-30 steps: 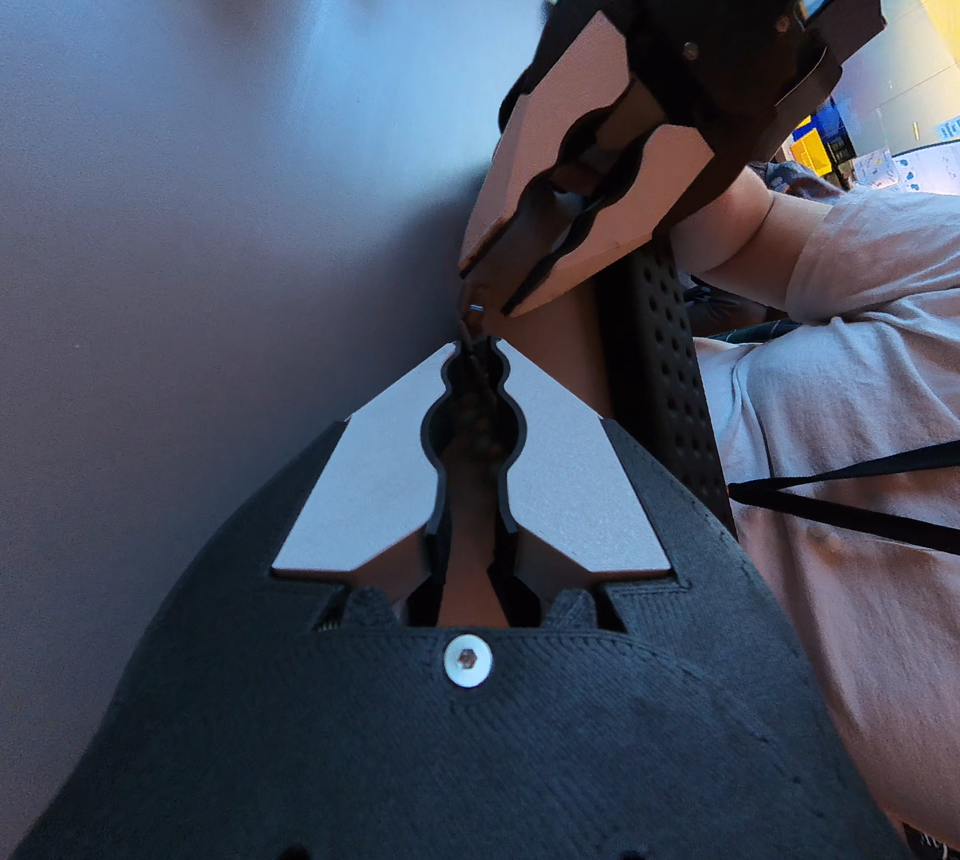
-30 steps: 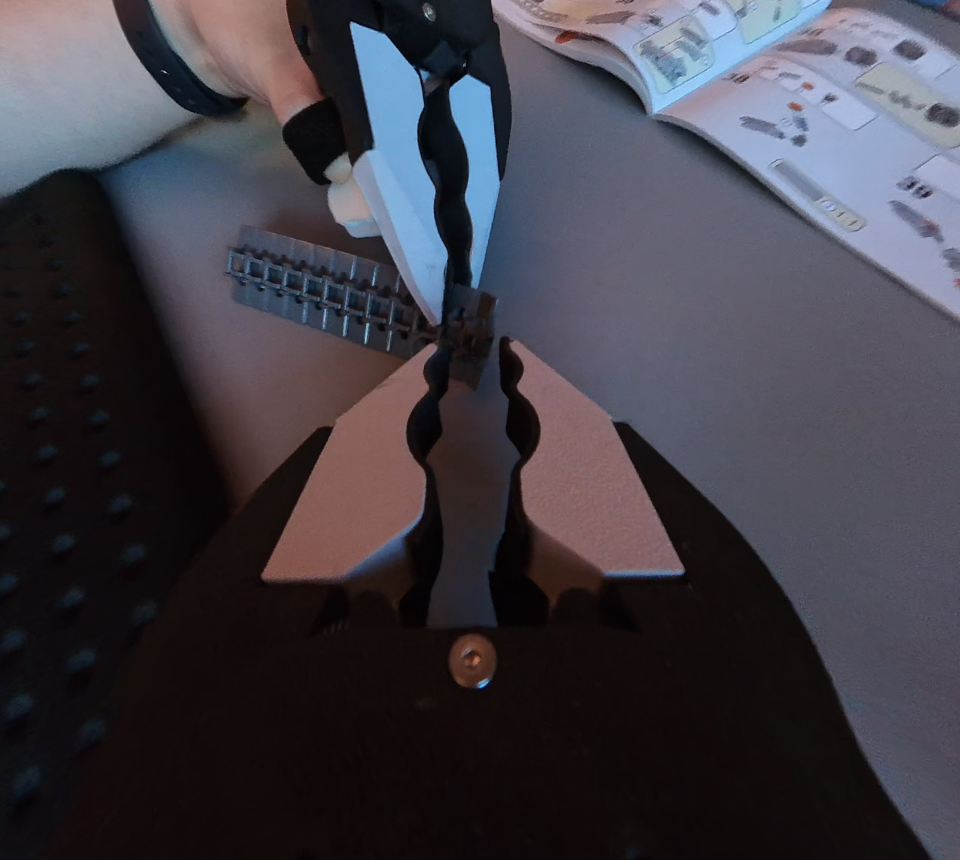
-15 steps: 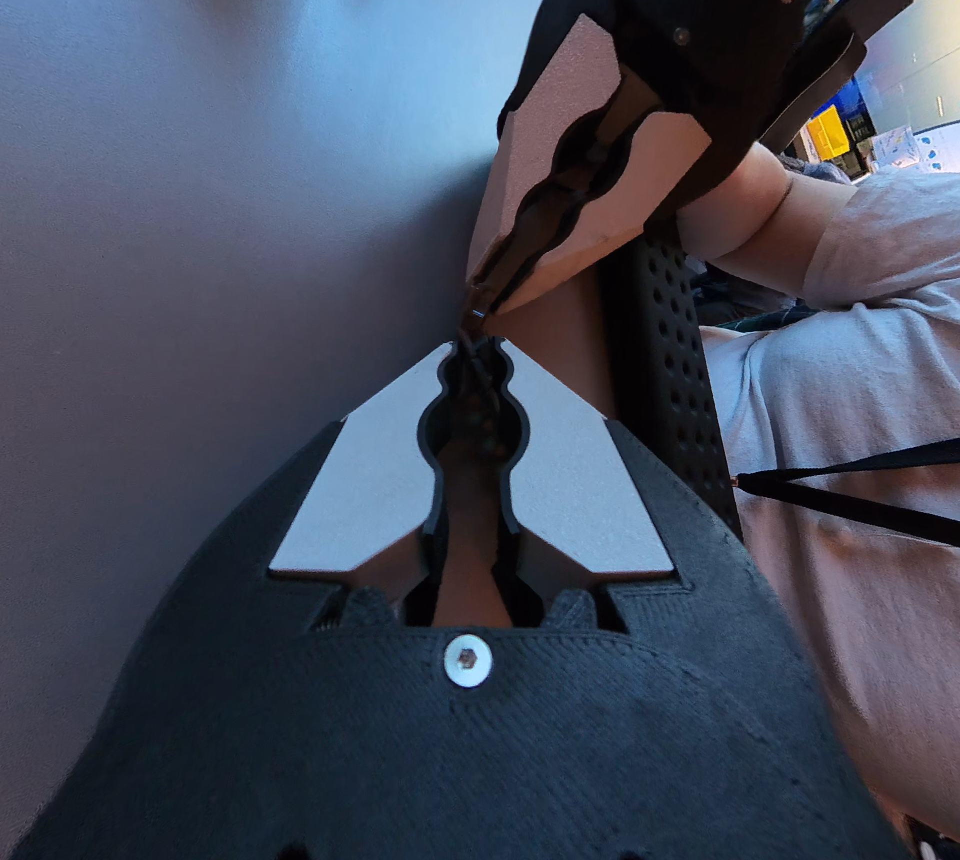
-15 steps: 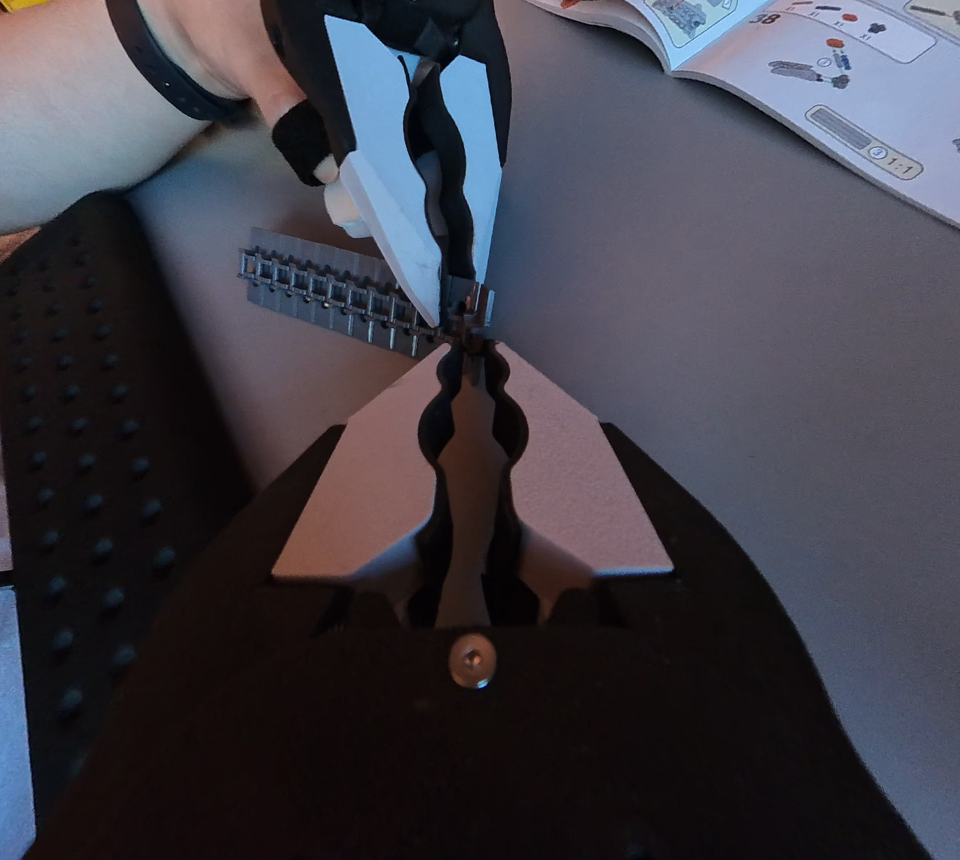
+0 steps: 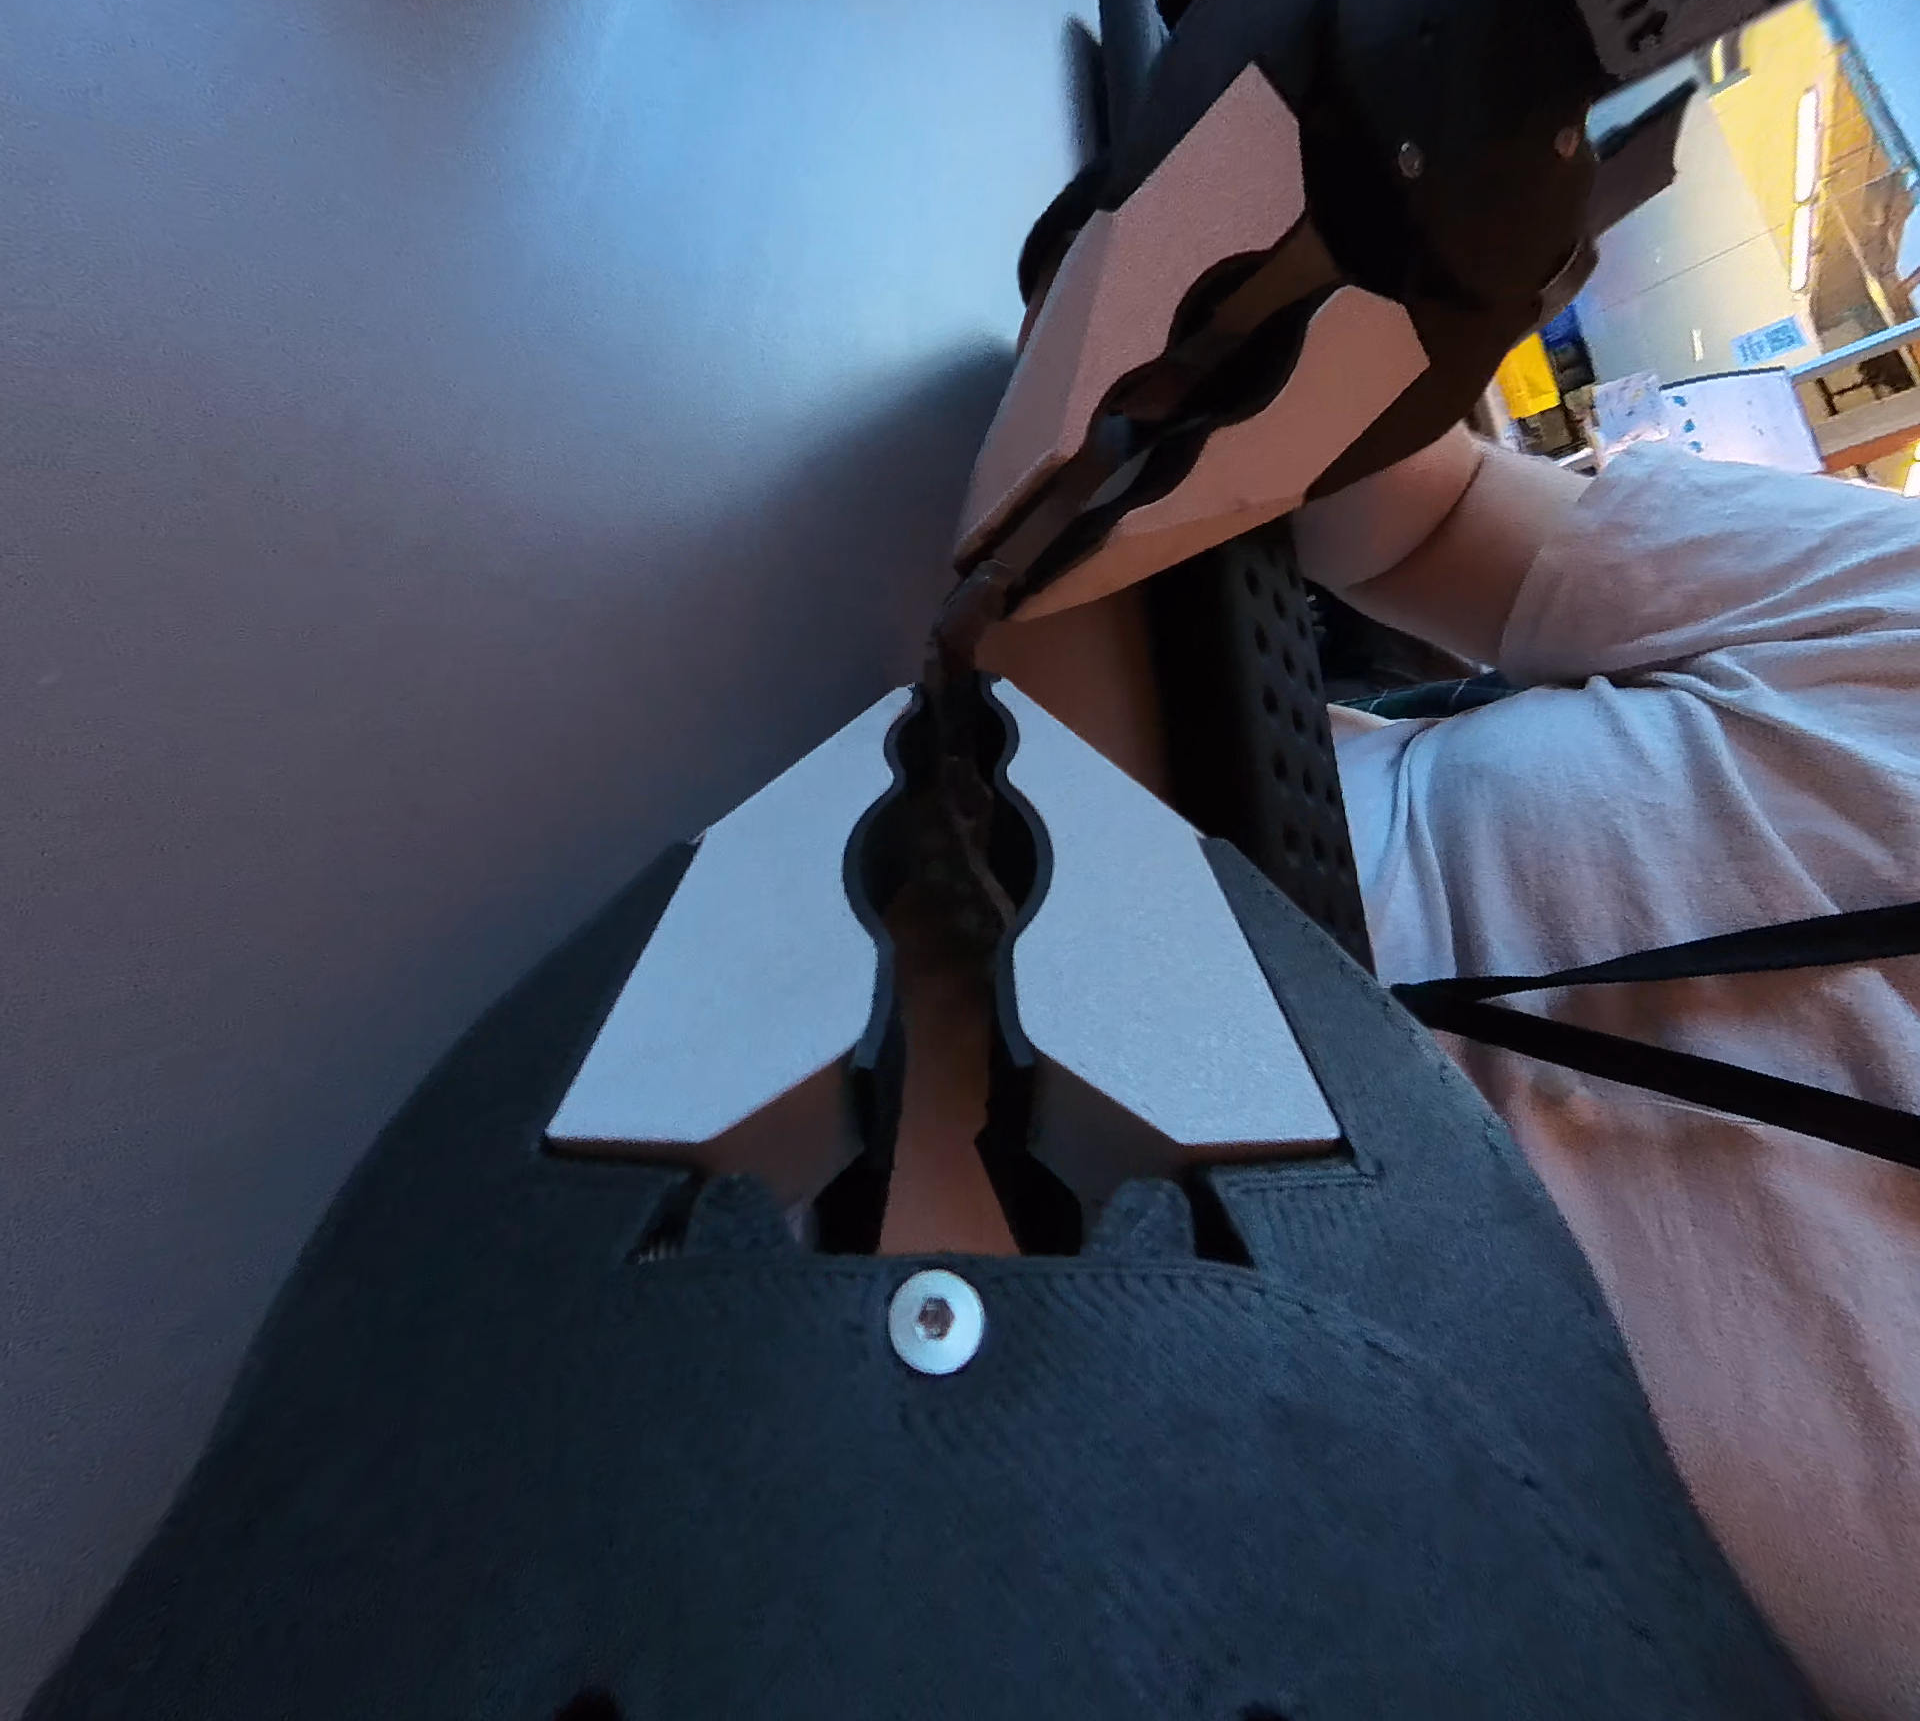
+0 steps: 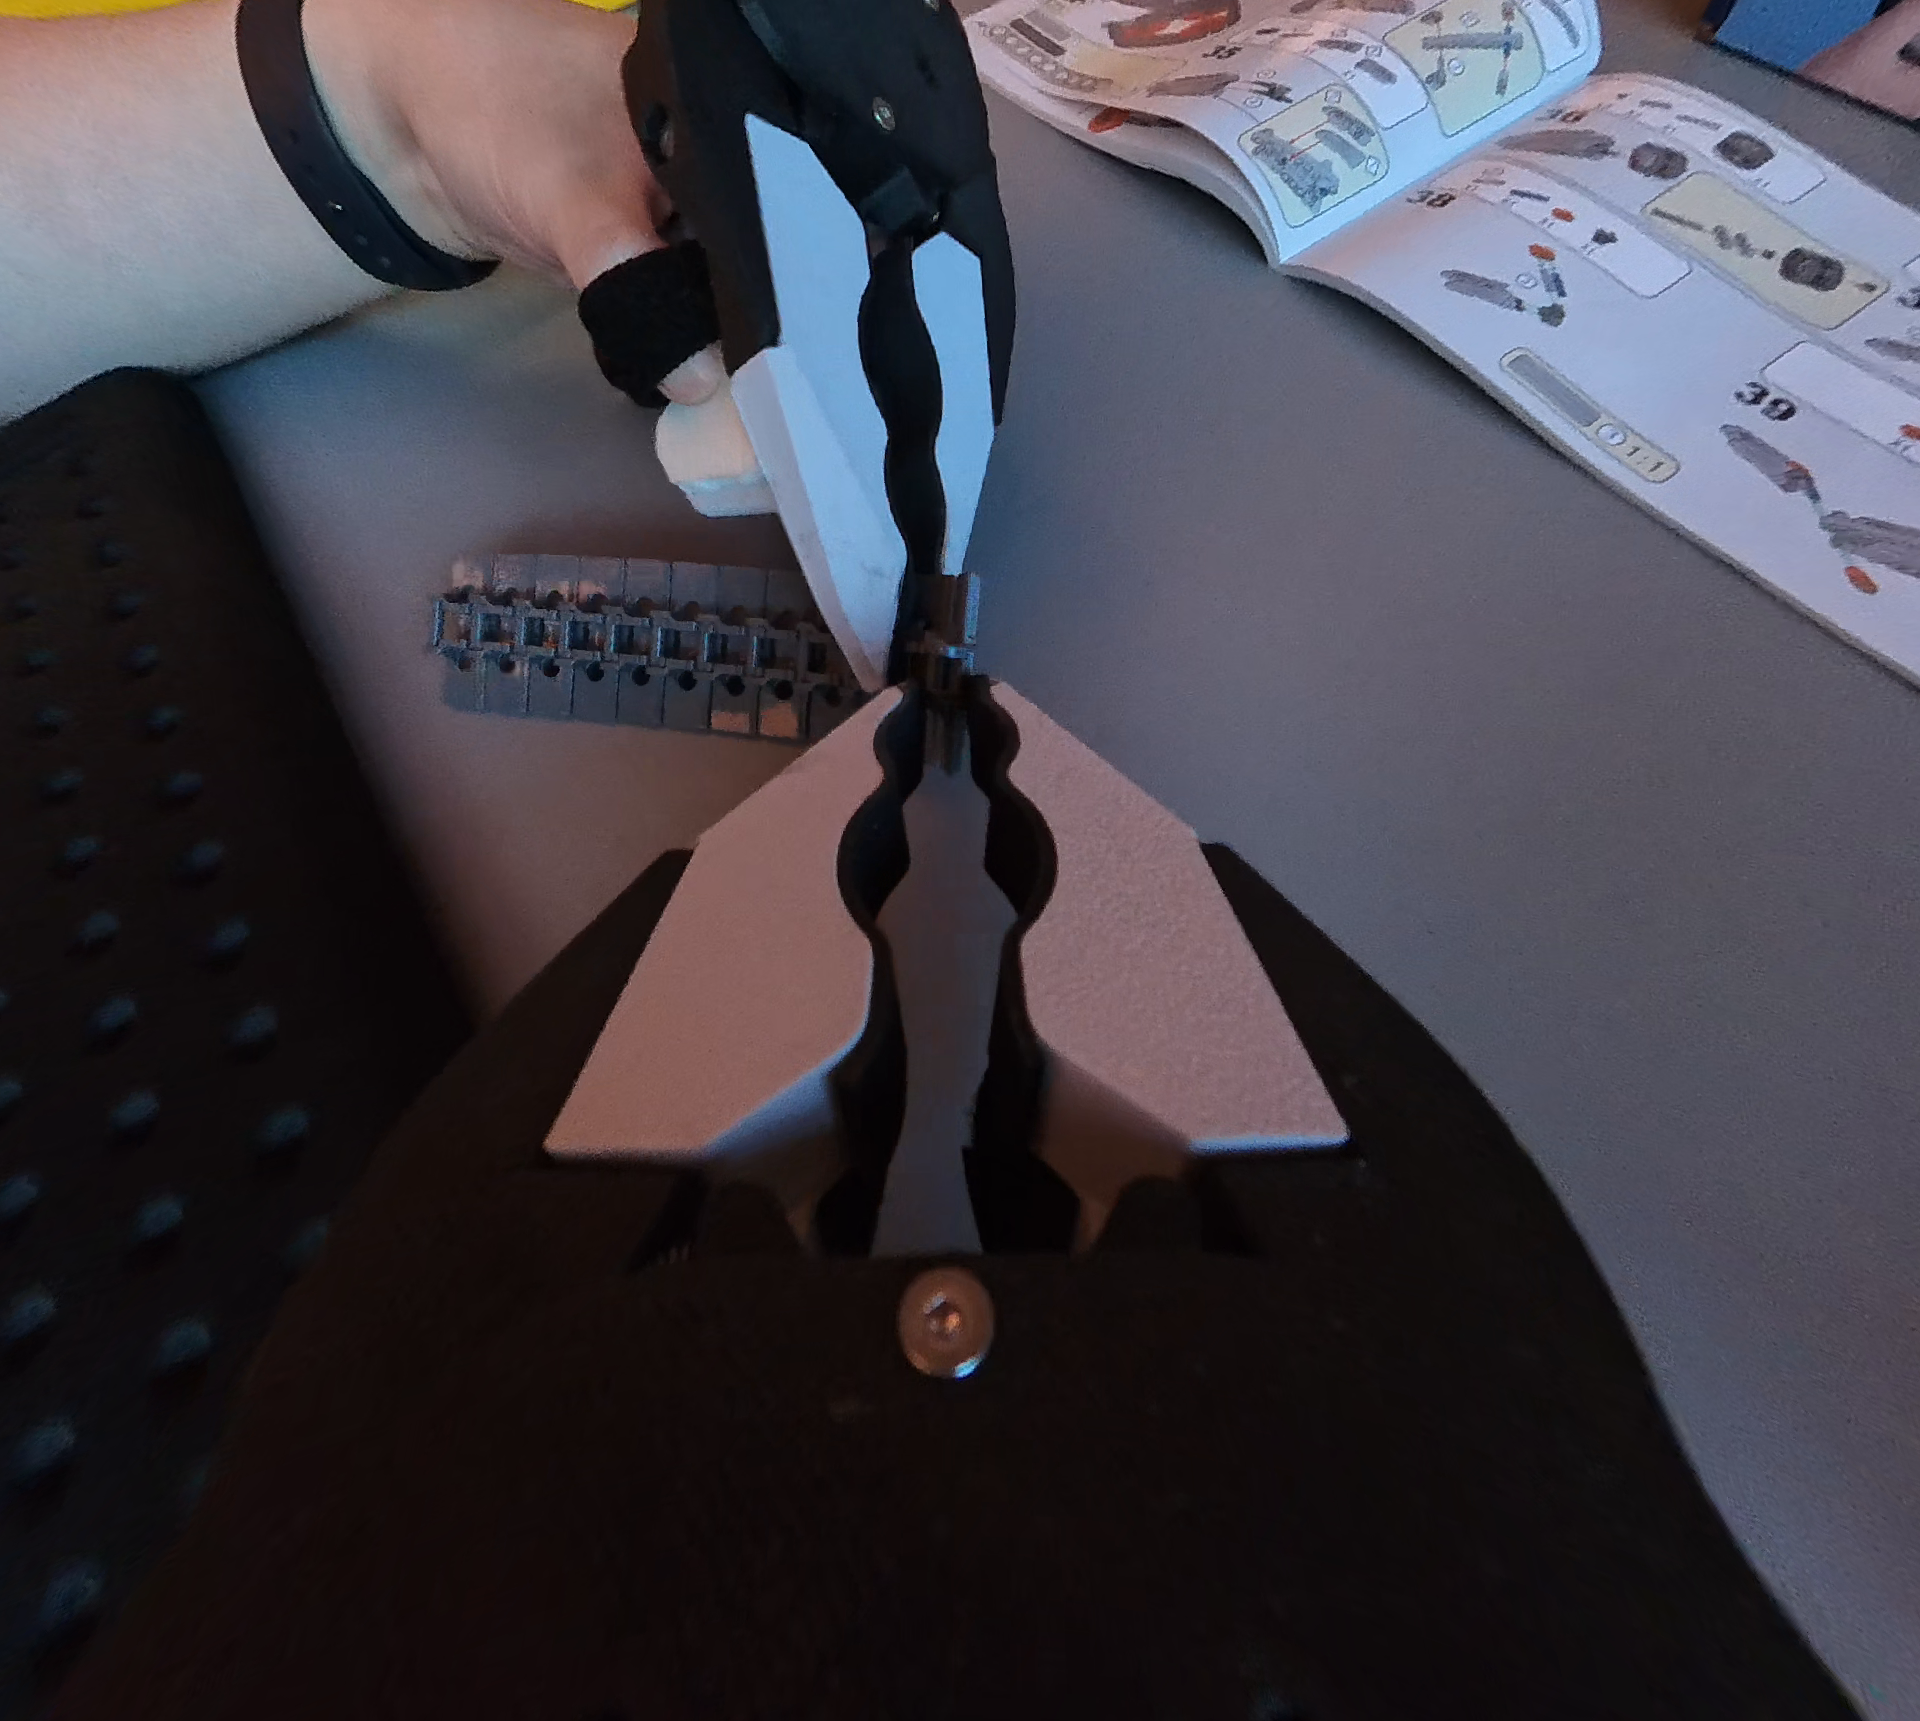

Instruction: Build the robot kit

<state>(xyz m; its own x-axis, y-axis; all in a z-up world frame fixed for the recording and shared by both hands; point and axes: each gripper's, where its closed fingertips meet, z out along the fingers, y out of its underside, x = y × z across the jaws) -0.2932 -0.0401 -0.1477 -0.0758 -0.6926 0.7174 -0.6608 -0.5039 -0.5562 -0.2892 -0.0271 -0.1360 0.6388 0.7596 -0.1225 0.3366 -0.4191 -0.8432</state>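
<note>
In the left wrist view, the left gripper is seen closed to a narrow slit on a dark track strip, which runs up out of its tips. The far end of that dark piece is pinched by the right gripper, which reaches in from the upper right above the grey table. Compared with half a second earlier, the right gripper is leaned further over to the right and the dark stretch between the two sets of tips looks slightly longer.

In the right wrist view, some ten links are shown already joined and lying flat on the table, ending under the left gripper's fingers. A small grey end link is clamped between the two tools, tip to tip; whether it is fully snapped on cannot be told. An open instruction booklet lies well apart at the upper right, and a black dotted surface borders the table on the left. Against the earlier frame, the link is turned so that its round pins show, while the flat strip is unmoved
</note>
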